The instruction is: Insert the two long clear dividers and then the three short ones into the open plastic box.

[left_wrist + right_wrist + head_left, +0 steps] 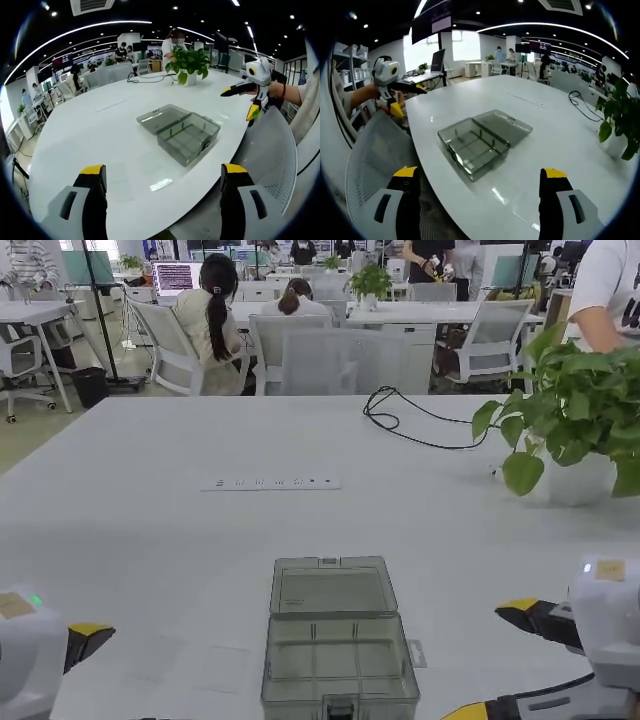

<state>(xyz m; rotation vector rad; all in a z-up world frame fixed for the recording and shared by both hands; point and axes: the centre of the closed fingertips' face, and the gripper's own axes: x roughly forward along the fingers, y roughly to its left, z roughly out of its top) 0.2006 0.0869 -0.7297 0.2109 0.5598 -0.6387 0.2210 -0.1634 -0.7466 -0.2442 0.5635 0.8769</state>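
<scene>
The smoke-grey clear plastic box [338, 665] sits open on the near edge of the white table [150, 520], straight ahead of the person and between the two grippers. Its lid [333, 588] is folded back flat on the table on the far side. Base and lid together make a long shape running away from the person, the hinge line crossing left to right, and a small latch [340, 706] faces the near edge. Thin ribs show on the base's inner walls.

The left gripper [163, 169] hovers off the table's near-left edge, jaws spread wide with nothing between them. The right gripper [479, 172] hangs at the near right, just as wide and holding nothing; both are well apart from the box.

Farther out on the table lie a flat white power strip [270, 483], a looped black cable [400, 420] and a leafy green plant in a white pot [575, 440]. Beyond are white desks, mesh office chairs [300, 355] and seated people [215, 320] in an open office.
</scene>
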